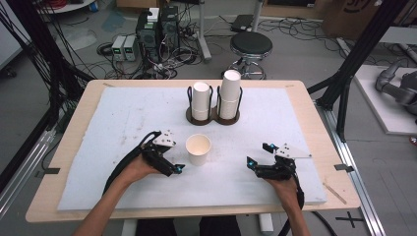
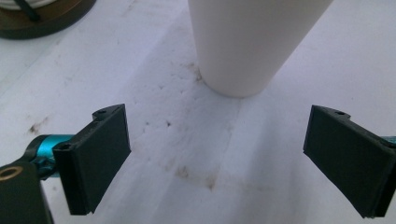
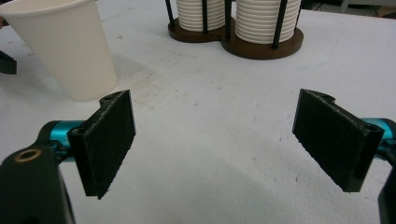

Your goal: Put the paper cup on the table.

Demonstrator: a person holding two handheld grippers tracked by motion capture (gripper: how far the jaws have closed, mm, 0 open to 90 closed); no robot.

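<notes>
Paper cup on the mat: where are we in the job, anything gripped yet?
Done: one paper cup stands upright and alone on the white mat, apart from the two cup stacks in the holder. In hand: nothing; the left claw sits open just beside the cup, the right claw open and farther off. Left: closing on the cup and moving it, probably.

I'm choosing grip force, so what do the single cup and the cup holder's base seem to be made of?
The single cup looks like thin matte white paper: plain wall, rolled rim, the same as the ribbed cup stacks behind it. The holder base looks like dark brown wood or wood-look plastic with a slight sheen; which one is unclear. Its upright rods look like thin black metal wire.
</notes>
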